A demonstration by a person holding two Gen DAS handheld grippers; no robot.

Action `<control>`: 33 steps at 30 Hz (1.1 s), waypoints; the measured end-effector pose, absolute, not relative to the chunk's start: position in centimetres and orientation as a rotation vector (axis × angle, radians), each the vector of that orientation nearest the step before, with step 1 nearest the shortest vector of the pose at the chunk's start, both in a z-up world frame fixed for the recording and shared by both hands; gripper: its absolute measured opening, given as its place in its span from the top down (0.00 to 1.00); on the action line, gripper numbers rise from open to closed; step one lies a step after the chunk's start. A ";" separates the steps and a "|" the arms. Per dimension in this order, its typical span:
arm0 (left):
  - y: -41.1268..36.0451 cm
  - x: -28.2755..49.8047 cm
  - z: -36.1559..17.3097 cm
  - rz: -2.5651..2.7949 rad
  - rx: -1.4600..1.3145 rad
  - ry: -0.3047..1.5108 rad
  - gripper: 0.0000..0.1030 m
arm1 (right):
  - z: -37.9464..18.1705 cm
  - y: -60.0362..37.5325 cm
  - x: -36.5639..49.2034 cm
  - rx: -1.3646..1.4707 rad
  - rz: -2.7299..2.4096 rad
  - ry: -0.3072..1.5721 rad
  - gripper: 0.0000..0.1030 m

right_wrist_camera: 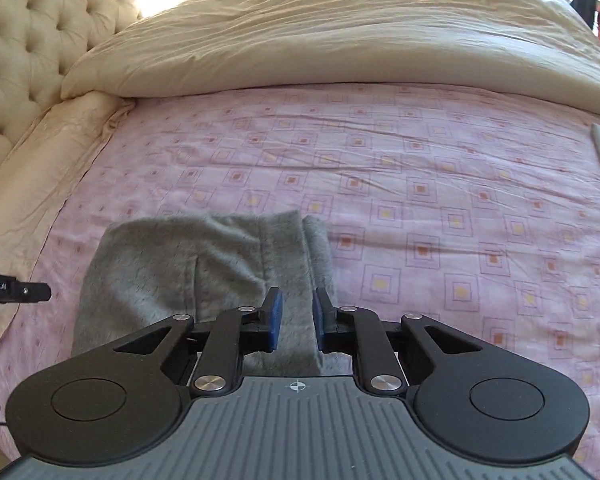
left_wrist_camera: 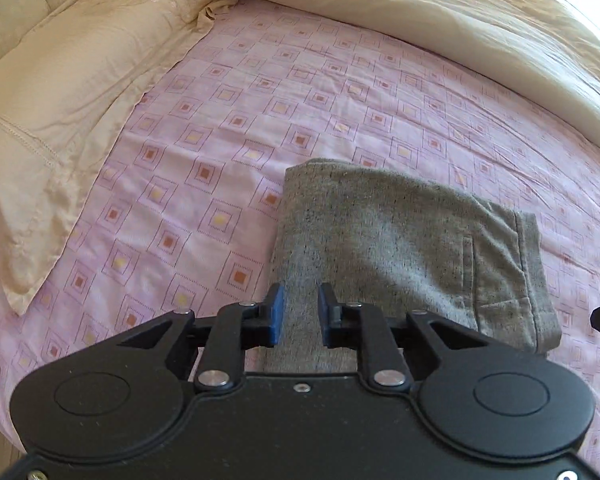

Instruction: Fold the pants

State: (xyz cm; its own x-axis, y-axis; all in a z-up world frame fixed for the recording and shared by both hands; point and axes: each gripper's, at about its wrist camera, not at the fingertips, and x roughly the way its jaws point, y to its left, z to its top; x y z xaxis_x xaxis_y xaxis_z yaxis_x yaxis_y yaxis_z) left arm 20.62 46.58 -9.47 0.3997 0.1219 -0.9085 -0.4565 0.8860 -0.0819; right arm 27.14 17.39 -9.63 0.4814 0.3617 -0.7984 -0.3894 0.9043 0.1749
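Pink patterned bed sheet (left_wrist_camera: 260,128) under cream duvet (left_wrist_camera: 440,20). Left wrist view: folded grey pants (left_wrist_camera: 400,240) on sheet; left hand-held gripper (left_wrist_camera: 301,316) above near fold, jaws apart, gripping nothing; pocket seam visible, pillow (left_wrist_camera: 60,100) beside. Right wrist view: right hand-held gripper (right_wrist_camera: 297,318) likewise empty over waistband edge; tufted headboard (right_wrist_camera: 28,48) seen only here. Advice: square edges, press flat.

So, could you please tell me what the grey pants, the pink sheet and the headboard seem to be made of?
The pants look like a soft heathered knit, perhaps fleece: flecked grey, fuzzy surface, stitched hem. The sheet looks like thin woven cotton, matte, with printed squares and fine creases. The headboard seems to be cream padded upholstery, possibly faux leather: deep button tufting, slight sheen.
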 end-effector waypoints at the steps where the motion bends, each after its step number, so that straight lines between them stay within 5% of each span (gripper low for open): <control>1: 46.0 20.2 -9.2 0.379 -0.341 1.104 0.67 | -9.4 17.5 26.3 -0.042 0.467 0.963 0.83; 5: 43.5 18.7 -8.0 0.390 -0.322 1.100 0.48 | -7.9 18.5 23.8 -0.054 0.490 0.969 0.83; 11: 38.7 16.3 -5.1 0.371 -0.280 1.081 0.40 | -5.4 18.4 21.0 -0.060 0.497 0.950 0.83; 33: 32.0 12.6 -0.8 0.406 -0.216 1.025 0.37 | -1.1 15.9 17.6 -0.031 0.559 0.843 0.83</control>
State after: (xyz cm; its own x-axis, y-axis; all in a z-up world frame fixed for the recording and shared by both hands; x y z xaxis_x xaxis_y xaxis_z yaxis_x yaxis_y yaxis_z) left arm 12.56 32.01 -0.75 0.4534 0.2266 -0.8620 -0.4256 0.9048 0.0140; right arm 17.62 15.95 -1.12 0.5305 0.4559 -0.7146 -0.4801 0.8564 0.1900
